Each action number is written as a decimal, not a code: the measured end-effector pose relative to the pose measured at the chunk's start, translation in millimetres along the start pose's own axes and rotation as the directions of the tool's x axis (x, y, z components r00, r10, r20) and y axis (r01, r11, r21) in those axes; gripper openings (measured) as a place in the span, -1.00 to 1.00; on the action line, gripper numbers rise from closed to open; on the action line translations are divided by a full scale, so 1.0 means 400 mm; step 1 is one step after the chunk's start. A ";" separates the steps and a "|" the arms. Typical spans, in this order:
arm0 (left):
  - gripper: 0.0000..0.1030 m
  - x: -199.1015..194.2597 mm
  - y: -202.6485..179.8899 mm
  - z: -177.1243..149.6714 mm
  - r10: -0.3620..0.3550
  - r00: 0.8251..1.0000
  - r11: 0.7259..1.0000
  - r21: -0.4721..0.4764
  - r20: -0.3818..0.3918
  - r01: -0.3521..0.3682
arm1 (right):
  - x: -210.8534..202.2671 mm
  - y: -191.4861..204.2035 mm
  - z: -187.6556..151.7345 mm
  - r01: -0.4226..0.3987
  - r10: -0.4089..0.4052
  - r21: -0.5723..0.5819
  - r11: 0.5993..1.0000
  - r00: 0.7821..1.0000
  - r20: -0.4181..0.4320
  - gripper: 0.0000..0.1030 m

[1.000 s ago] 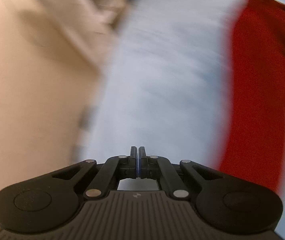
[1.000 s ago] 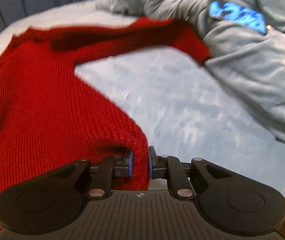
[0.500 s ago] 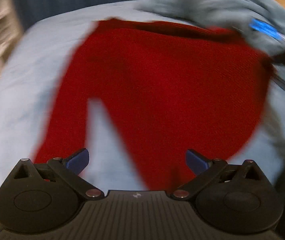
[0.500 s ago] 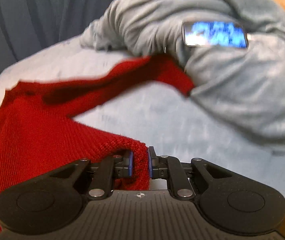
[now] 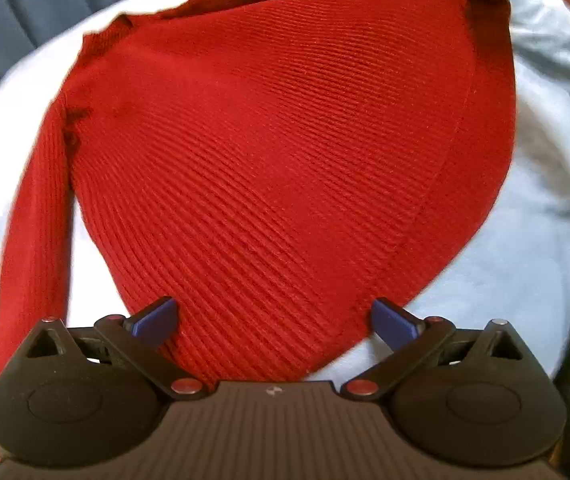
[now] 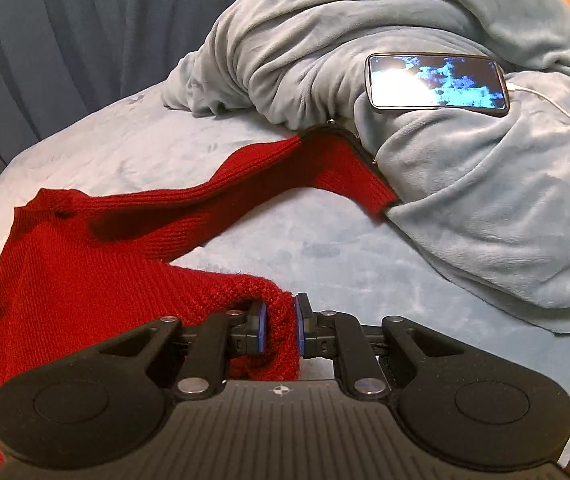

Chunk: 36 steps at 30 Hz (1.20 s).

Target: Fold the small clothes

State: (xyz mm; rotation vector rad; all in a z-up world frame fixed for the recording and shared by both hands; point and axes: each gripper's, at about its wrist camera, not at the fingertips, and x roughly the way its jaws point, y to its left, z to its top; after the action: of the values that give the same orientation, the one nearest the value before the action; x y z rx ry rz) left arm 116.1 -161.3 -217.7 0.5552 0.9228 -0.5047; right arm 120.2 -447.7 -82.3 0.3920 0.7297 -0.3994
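A deep red ribbed-knit sweater [image 5: 285,152] lies on the pale blue bed sheet [image 6: 325,248], beside a grey-blue plush blanket [image 6: 485,200]; dark blue pleated curtain [image 6: 65,40] behind.

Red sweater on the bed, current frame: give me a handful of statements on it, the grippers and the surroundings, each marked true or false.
1. The right gripper is shut on the red sweater. True.
2. The left gripper is shut on the hem. False: its jaws stand wide open over the sweater's lower corner, with no pad pressing.
3. A phone with a lit screen lies on the grey blanket. True.
4. The phone lies on the sweater. False: it rests on the blanket, apart from the sweater.
5. One sleeve reaches to the blanket's edge. True.
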 end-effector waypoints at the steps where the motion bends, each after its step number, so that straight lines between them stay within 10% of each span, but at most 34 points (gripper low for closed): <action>1: 1.00 0.017 -0.017 -0.008 0.040 0.999 0.999 0.034 -0.018 -0.039 | 0.000 0.000 0.001 -0.005 0.005 0.000 1.000 1.000 0.002 -0.73; 7: 0.86 0.002 0.073 -0.026 0.079 0.997 0.988 -0.132 -0.006 -0.079 | 0.004 -0.021 -0.003 -0.021 0.021 -0.003 1.000 1.000 -0.010 -0.73; 12: 0.86 -0.038 0.264 -0.048 0.183 0.982 0.879 -0.442 -0.040 -0.181 | 0.015 -0.024 -0.029 -0.030 0.030 0.002 1.000 0.999 -0.037 -0.72; 19: 0.94 -0.023 0.346 -0.102 0.189 0.973 0.797 -0.559 -0.131 -0.230 | 0.060 -0.026 -0.071 -0.055 0.058 0.024 0.998 0.989 -0.137 -0.71; 27: 0.96 -0.007 0.351 -0.103 0.092 0.979 0.798 -0.575 -0.182 -0.181 | 0.149 -0.122 -0.073 -0.103 0.172 0.263 0.959 0.951 -0.257 -0.39; 36: 0.96 -0.009 0.363 -0.076 0.064 0.982 0.804 -0.573 -0.180 -0.157 | 0.143 -0.055 -0.180 -0.125 0.120 -0.001 0.992 0.959 -0.258 0.11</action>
State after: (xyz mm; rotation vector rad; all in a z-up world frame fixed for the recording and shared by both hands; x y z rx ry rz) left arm 186.4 -32.4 -196.6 0.0767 1.1230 -0.0489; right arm 108.2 -444.4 -175.9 0.4762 0.9559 -0.2266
